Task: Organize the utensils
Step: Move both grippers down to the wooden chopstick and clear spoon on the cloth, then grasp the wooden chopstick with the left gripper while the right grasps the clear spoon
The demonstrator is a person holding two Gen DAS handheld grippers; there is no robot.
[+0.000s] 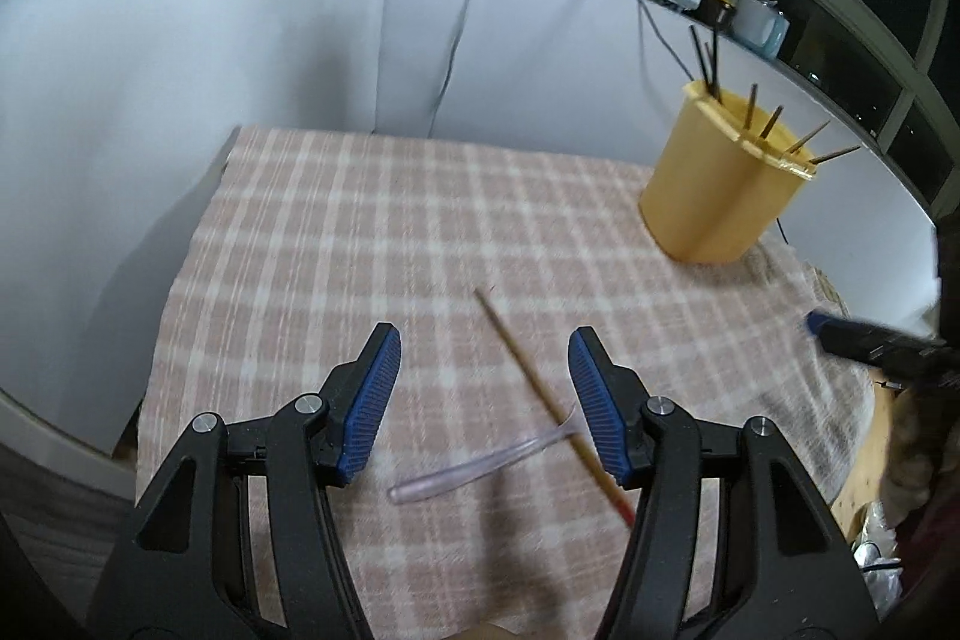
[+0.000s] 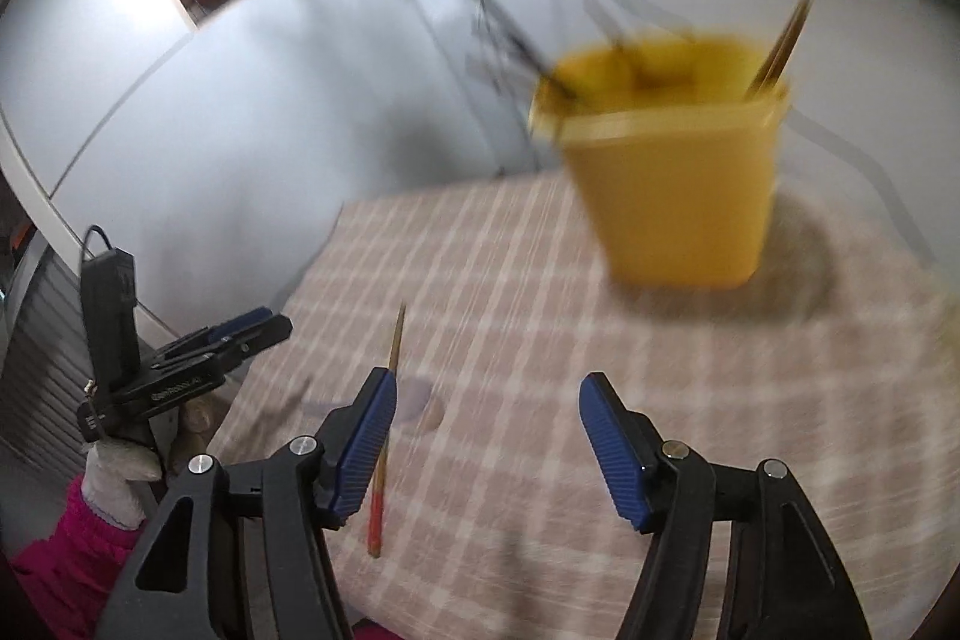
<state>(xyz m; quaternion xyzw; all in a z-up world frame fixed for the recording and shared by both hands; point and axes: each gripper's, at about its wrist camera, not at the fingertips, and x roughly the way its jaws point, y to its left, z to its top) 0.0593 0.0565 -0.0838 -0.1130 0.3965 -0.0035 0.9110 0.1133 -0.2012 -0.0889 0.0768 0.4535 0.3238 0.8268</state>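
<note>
Chopstick lay loose on checked surface, unsorted; left tool gaped over it, right tool released, empty; yellow holder stood upper right for sorting.

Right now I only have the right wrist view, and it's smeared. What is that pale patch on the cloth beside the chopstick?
Observer: A clear plastic utensil. Its far end crosses the chopstick.
Operator: Are the left tongs gripping either one?
Observer: No. The left tongs are open, and the chopstick shows between them, ungripped.
Operator: Anything about the yellow holder I'm missing?
Observer: The holder has brown sticks standing one by one in slots along its near rim.
</note>
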